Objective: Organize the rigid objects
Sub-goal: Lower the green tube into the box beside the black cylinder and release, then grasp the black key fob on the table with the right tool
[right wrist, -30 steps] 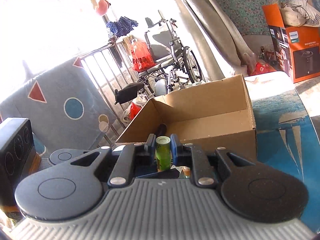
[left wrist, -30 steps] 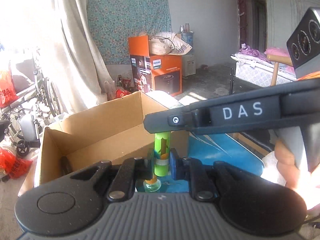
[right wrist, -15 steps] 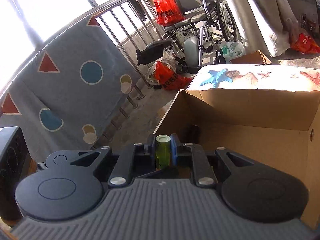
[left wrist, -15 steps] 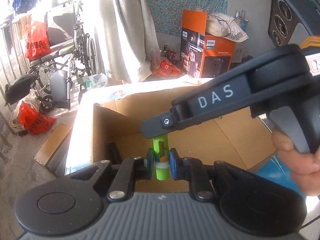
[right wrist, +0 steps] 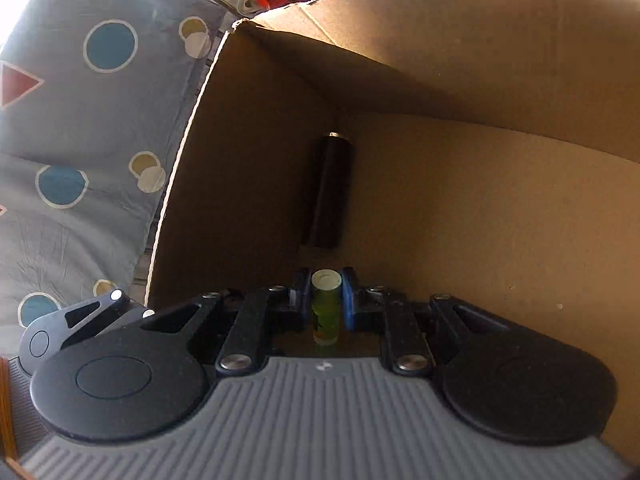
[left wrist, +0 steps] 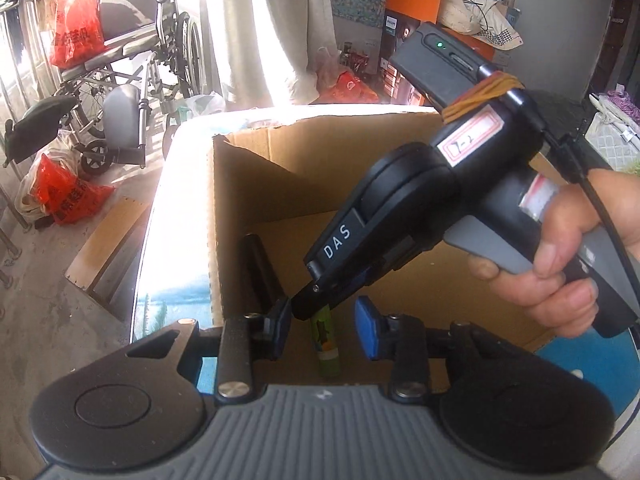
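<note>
The right gripper is reaching down into the cardboard box, its blue fingers pressing on both sides of a small green tube with a pale cap. The tube is standing upright between them, low inside the box near the left wall. In the left wrist view the same gripper is coming in from the right, held by a hand, and its black tip is covering the top of the green tube.

The left gripper is hovering over the near edge of the box with its fingers standing partly apart; they have just been opening. The tube is showing between them, but neither pad is touching it. Whether the tube's base is already resting on the box floor is hard to judge from these angles.

A dark cylinder is lying on the box floor beside the left wall, just beyond the tube. The box is sitting on a worktop with a blue printed cover. A wheelchair and red bags are standing well behind it.
</note>
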`<state>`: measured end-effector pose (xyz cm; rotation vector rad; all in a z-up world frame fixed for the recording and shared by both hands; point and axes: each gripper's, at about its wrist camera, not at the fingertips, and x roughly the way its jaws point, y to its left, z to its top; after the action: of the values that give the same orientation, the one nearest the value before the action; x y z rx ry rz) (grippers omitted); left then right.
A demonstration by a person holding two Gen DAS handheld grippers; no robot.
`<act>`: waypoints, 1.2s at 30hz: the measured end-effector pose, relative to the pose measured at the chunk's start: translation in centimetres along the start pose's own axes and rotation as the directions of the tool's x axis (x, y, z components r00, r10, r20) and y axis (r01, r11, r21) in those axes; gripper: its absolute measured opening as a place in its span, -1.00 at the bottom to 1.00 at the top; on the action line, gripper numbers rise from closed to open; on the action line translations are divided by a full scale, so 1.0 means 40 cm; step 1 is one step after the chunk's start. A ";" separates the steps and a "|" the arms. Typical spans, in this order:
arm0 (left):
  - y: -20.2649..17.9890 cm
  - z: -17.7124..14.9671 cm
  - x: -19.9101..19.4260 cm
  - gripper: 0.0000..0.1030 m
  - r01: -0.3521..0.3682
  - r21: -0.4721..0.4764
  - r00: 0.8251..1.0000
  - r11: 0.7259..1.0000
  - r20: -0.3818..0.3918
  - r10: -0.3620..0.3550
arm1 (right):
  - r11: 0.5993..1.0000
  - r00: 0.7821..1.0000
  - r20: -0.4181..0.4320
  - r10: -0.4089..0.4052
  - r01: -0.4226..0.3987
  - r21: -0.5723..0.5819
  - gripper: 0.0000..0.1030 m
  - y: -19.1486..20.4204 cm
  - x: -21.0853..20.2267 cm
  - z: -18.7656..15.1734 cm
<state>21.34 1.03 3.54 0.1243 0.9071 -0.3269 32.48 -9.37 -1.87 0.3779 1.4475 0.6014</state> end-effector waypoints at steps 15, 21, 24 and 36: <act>0.004 -0.010 -0.144 0.11 0.062 -0.075 0.982 0.995 0.183 -0.047 | 0.999 0.985 0.169 0.027 -0.024 -0.021 -0.11 0.052 -0.174 -0.092; -0.038 -0.047 -0.262 0.28 0.089 -0.057 0.955 0.994 0.290 -0.069 | 0.996 0.920 0.382 0.092 -0.086 -0.032 -0.06 0.020 -0.436 -0.309; -0.087 -0.080 -0.303 0.36 0.134 -0.019 0.942 0.991 0.312 -0.122 | 0.993 0.869 0.481 0.115 -0.118 -0.024 -0.05 -0.033 -0.560 -0.436; -0.426 -0.259 -0.148 0.28 0.329 0.186 0.936 0.926 0.069 -0.346 | 0.973 0.758 0.643 -0.112 -0.048 0.227 -0.09 -0.299 -0.541 -0.933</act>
<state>4.56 -11.20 2.39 0.1092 0.7977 -0.7288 -2.89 -36.00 4.74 0.6727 0.8332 0.2205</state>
